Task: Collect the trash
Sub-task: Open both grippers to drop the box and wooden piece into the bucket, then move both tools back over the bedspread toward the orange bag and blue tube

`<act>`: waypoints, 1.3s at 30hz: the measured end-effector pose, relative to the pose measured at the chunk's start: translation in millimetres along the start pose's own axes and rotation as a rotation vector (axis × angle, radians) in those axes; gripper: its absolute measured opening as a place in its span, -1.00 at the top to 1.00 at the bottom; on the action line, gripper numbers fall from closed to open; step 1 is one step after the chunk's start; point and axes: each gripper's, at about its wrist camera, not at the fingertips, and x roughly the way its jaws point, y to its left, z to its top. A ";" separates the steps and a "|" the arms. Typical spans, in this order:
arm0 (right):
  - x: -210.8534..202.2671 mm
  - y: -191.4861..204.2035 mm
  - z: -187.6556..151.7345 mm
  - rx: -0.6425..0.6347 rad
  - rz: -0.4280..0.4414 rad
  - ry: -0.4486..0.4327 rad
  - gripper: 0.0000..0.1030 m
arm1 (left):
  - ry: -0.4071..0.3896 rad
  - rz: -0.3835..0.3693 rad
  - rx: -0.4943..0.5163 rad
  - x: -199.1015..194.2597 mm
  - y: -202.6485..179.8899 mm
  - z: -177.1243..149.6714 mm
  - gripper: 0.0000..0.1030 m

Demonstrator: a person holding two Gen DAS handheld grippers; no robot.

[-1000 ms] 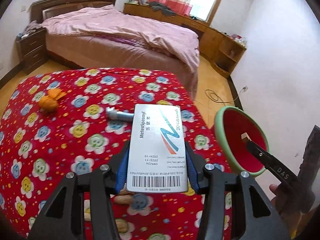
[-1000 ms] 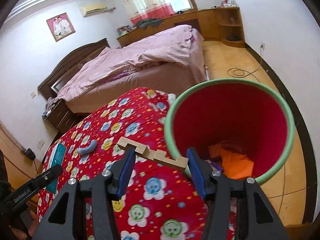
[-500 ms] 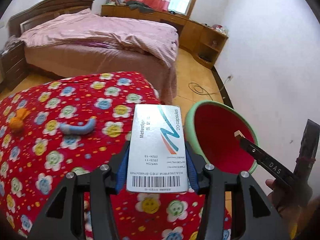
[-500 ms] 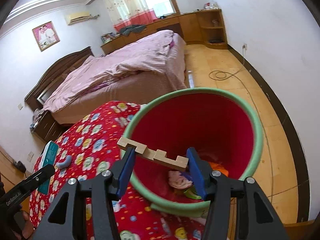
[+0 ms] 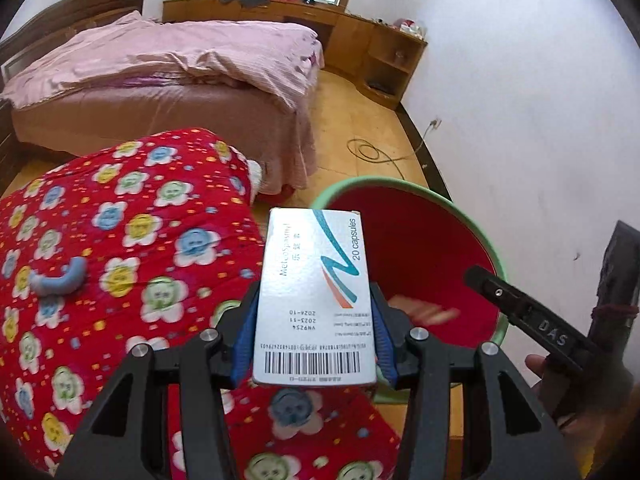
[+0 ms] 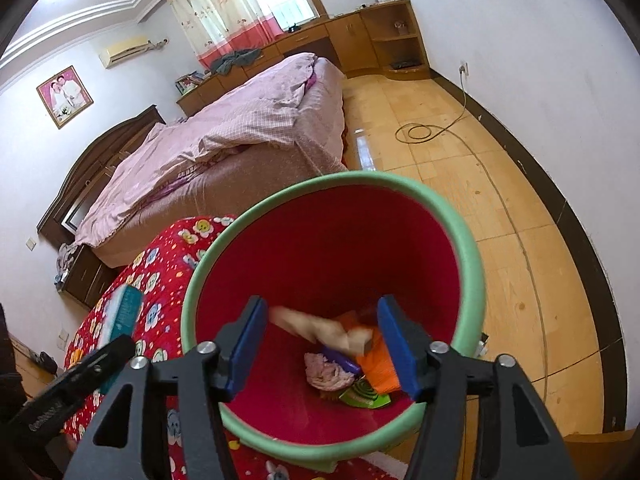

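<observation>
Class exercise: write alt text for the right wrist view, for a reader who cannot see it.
The right tool, jaws opening, hangs over a red bin with a green rim as a blurred wooden piece drops free between its pads toward the trash inside. Behind are a red flowered cloth and a pink bed.

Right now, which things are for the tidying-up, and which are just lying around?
For the job:
- medicine box, gripped in the left tongs
- wooden piece, dropping from the opening right tongs
- red bin, trash already inside
- grey curved thing on the flowery cloth

Just lying about:
- pink bed
- floor cable
- wall picture
</observation>
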 end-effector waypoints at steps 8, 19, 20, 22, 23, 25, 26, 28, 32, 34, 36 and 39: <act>-10.9 -15.5 9.5 -0.001 -0.002 -0.028 -0.27 | 0.041 -0.046 0.024 26.9 -24.7 2.6 0.02; -11.8 -23.3 10.4 0.017 -0.009 -0.023 -0.28 | 0.065 -0.045 0.052 38.0 -43.0 1.8 -0.11; -11.8 -23.9 10.0 0.019 -0.012 -0.022 -0.28 | 0.065 -0.047 0.051 37.2 -43.3 1.5 -0.11; -13.1 -25.3 9.1 0.020 -0.014 -0.023 -0.28 | 0.066 -0.049 0.046 35.9 -42.9 1.2 -0.11; -13.4 -25.3 9.0 0.021 -0.015 -0.023 -0.28 | 0.067 -0.050 0.044 34.6 -42.1 0.8 -0.11; -14.3 -25.4 8.0 0.020 -0.015 -0.023 -0.28 | 0.063 -0.048 0.039 31.0 -39.5 -0.1 -0.11; -14.1 -25.8 8.1 0.020 -0.014 -0.023 -0.28 | 0.059 -0.044 0.035 28.3 -37.6 -0.7 -0.11; -15.9 -24.5 6.6 0.019 -0.009 -0.023 -0.28 | 0.049 -0.038 0.026 23.1 -33.5 -1.7 -0.11; -21.2 -18.4 1.6 0.007 0.004 -0.028 -0.29 | 0.026 -0.024 0.013 10.8 -23.2 -4.6 -0.11; -23.6 -14.1 -0.5 0.000 0.013 -0.033 -0.31 | 0.017 -0.016 0.008 4.5 -17.4 -6.2 -0.11; -25.3 -8.4 -3.3 -0.004 0.023 -0.036 -0.36 | 0.011 -0.007 0.003 -2.1 -10.5 -8.0 -0.11; -27.8 4.9 -8.2 -0.014 0.045 -0.030 -0.37 | -0.006 0.007 -0.006 -14.5 0.7 -11.8 -0.11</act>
